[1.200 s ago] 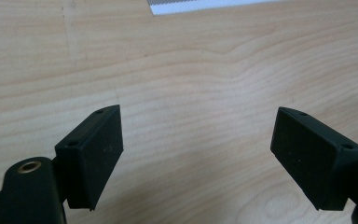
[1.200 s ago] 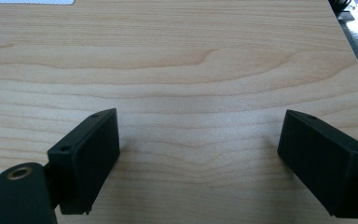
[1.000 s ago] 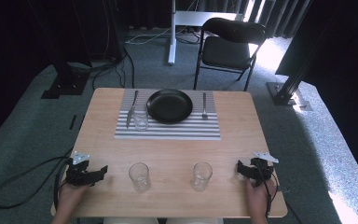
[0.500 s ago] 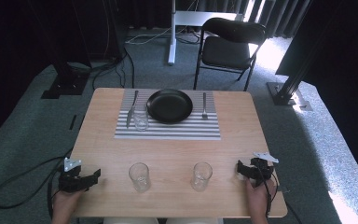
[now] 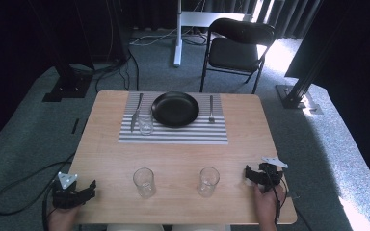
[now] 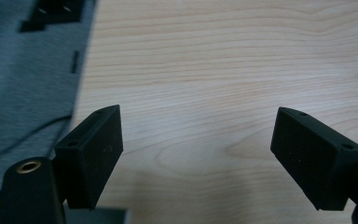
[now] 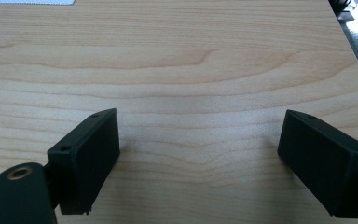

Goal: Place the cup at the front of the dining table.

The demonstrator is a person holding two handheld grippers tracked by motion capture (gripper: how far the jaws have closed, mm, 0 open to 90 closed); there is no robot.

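— Starting from the tools: how do they stand?

— The left gripper [image 5: 89, 188] sits at the table's near left corner, half off the edge, jaws wide apart with only bare wood between them. The right gripper [image 5: 248, 174] rests near the near right edge, jaws just as wide and holding nothing, bare table [image 5: 173, 154] between them too.

— And the things nearest to them?

— Two clear glasses stand upright on the near part of the table. The left glass [image 5: 143, 182] lies at about three o'clock from the left gripper. The right glass [image 5: 208, 181] lies at about nine o'clock from the right gripper, on the same near row.

— Which hand is nearer to which?

— The right gripper is near its glass; the left gripper is farther from its own. Neither touches. The jaws of both point inward along that row, so I judge each glass would be met side-on, its upright axis crossing the jaw line.

— Farther out?

— At twelve o'clock from the glasses lies a striped mat [image 5: 173, 132] bearing a black plate [image 5: 175, 109], a third glass [image 5: 145, 125] at the plate's left beside a knife [image 5: 136, 113], and a fork [image 5: 211, 109] at its right.

— So the turning point?

— Each glass lies inboard of its own gripper, well apart from the other glass.
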